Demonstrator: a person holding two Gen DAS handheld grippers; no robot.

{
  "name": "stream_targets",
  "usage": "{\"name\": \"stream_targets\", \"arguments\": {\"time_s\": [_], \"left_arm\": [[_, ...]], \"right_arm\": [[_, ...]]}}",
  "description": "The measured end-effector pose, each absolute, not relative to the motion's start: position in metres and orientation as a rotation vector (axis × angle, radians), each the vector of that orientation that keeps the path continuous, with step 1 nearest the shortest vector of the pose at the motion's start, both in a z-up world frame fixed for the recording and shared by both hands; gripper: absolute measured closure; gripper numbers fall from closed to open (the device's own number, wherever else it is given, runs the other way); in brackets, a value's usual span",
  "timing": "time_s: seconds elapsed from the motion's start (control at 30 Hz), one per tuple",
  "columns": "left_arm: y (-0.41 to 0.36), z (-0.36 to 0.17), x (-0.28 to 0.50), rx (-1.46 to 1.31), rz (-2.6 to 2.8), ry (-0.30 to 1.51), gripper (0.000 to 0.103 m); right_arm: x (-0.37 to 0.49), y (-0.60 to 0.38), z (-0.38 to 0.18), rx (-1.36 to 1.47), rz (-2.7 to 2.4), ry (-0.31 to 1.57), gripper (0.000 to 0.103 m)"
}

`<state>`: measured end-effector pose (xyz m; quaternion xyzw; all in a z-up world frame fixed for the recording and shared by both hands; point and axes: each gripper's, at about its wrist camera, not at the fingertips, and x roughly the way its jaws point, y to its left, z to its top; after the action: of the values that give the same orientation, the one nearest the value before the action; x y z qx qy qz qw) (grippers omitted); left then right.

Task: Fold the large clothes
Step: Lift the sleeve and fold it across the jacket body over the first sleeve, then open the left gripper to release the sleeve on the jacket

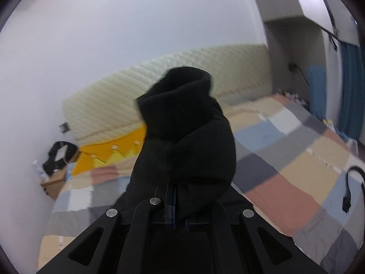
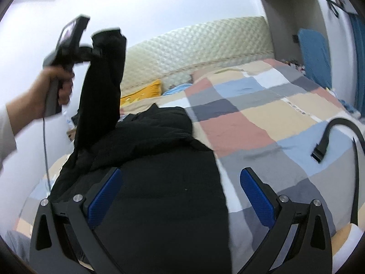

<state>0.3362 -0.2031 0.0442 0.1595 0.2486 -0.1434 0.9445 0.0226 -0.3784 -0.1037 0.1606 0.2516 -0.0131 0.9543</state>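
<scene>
A large black garment (image 2: 159, 182) lies on the patchwork bedspread (image 2: 262, 118). My left gripper (image 1: 175, 207) is shut on one black sleeve (image 1: 184, 123) and holds it high above the bed. In the right wrist view the left gripper (image 2: 95, 50) shows at the upper left, with the sleeve (image 2: 102, 86) hanging from it down to the garment. My right gripper (image 2: 180, 194) is open, low over the garment's body, its blue pads (image 2: 105, 196) on either side and holding nothing.
A black strap (image 2: 330, 134) lies on the bedspread at the right. A cream quilted headboard (image 2: 194, 50) and a yellow pillow (image 2: 141, 91) are at the bed's far end. A cardboard box (image 1: 54, 182) stands by the left wall. Blue curtains (image 1: 351, 86) hang at the right.
</scene>
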Motion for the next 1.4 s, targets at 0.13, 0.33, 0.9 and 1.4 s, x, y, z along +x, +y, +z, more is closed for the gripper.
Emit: {"name": "stream_targets", "arguments": {"time_s": [0.13,0.33,0.9,1.4], "left_arm": [[-0.236,-0.012,0.344,0.303,-0.349,0.570,0.098],[-0.281,-0.101,0.361,0.337,-0.383,0.680,0.098],[-0.299,-0.167,0.371,0.367,-0.245,0.800,0.075],[-0.230,-0.022,0.275,0.194,-0.265,0.671,0.018]], "right_arm": [[0.028,-0.397,-0.110,0.395,-0.047,0.515,0.000],[0.037,-0.404,-0.120,0.413,-0.060,0.541,0.000],[0.058,-0.408,-0.138,0.398,-0.048,0.590,0.000],[0.044,-0.402,-0.118,0.338,-0.050,0.515,0.000]]}}
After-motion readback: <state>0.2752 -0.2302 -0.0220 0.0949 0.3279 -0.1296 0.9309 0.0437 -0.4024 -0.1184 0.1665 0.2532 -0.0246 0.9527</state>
